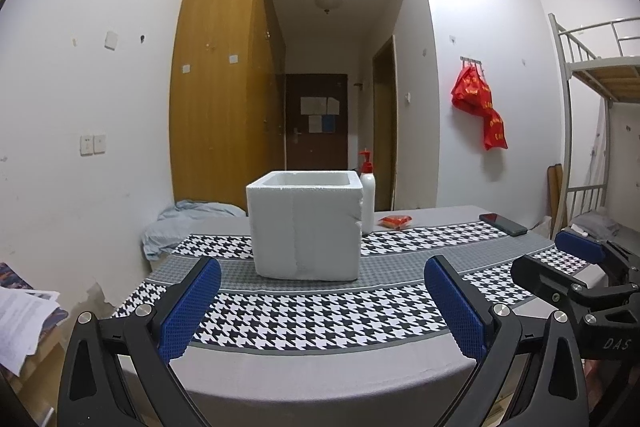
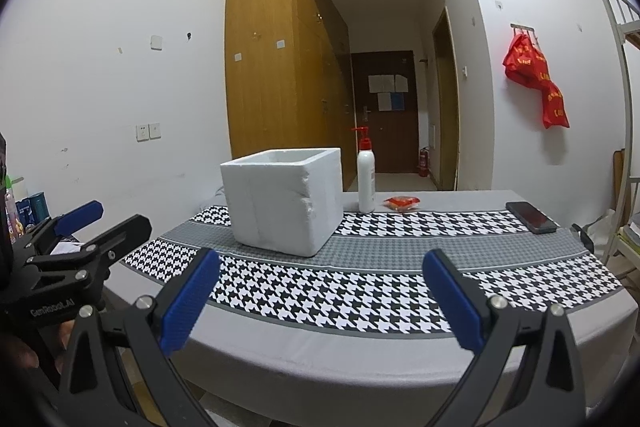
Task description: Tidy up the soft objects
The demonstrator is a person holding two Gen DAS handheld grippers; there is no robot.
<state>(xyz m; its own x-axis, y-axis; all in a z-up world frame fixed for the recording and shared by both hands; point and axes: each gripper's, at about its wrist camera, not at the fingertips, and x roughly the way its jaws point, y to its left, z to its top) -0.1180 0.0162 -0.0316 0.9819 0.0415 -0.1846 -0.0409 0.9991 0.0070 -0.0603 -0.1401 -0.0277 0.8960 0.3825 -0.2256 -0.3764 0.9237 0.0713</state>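
Note:
A white foam box [image 1: 306, 225] stands open-topped in the middle of the table [image 1: 320, 375], which wears a houndstooth cloth. Behind it on the right stands a white pump bottle [image 1: 367, 201] with a red top, and a small red soft packet [image 1: 395, 221] lies beside that. My left gripper [image 1: 322, 293] hovers over the near table edge, open and empty, facing the box. The right gripper [image 2: 320, 287] is open too, nothing between its blue pads; it shows at the right edge of the left view [image 1: 560, 255]. From the right wrist I see the box [image 2: 282, 201], bottle [image 2: 366, 179] and packet [image 2: 402, 203].
A black phone [image 1: 503, 224] lies at the table's far right. Crumpled light-blue cloth [image 1: 188, 223] sits beyond the table's far left corner. Papers [image 1: 20, 323] lie low at the left. A metal bunk bed [image 1: 592, 131] stands at the right, a wardrobe [image 1: 224, 83] behind.

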